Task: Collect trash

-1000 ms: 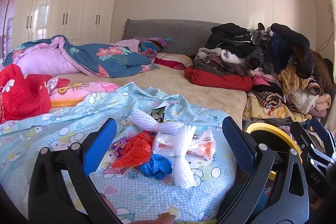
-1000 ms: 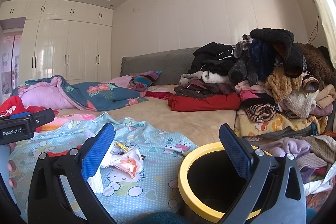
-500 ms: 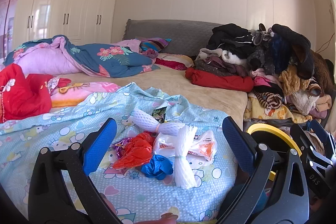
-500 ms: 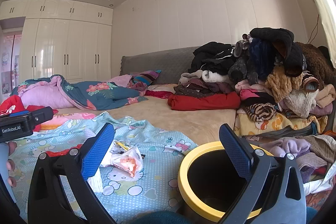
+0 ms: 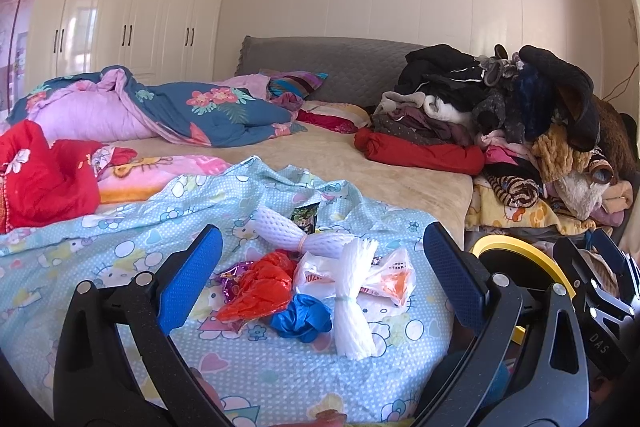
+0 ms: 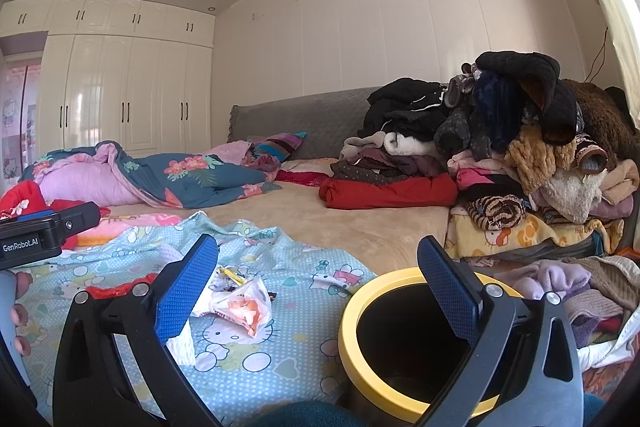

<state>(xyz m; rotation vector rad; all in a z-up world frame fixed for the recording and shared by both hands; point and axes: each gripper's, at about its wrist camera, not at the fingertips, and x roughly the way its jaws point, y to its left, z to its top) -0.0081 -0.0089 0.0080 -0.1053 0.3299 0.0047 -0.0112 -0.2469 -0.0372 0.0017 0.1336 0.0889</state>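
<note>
Left wrist view: the trash sits bunched in the lower middle of the frame on the light blue cartoon sheet (image 5: 120, 239), gathered close so one reach can cover it. The heap holds a crumpled red plastic bag (image 5: 258, 285), a blue wad (image 5: 302, 317) just below it, a tied white foam net (image 5: 354, 297) standing across a white-and-orange wrapper (image 5: 390, 277), a second foam net (image 5: 288, 229) further back, and a small dark packet (image 5: 306, 219) behind that. The left gripper (image 5: 324, 267) frames this heap, its blue pads spread wide and holding nothing; that spread suits a first grab at loose, light film.

At the right edge of the frame the yellow-rimmed bin (image 5: 520, 259) stands just off the bed's corner, near the pile, probably so each piece needs only a short carry.

In the right wrist view the right gripper (image 6: 318, 281) is likewise released and empty, and the bin (image 6: 400, 279) fills the lower right with its dark mouth open and facing up. The wrapper (image 6: 244, 303) lies lower left of centre. Piled clothes (image 6: 500, 147) crowd the upper right, well apart from the trash.
</note>
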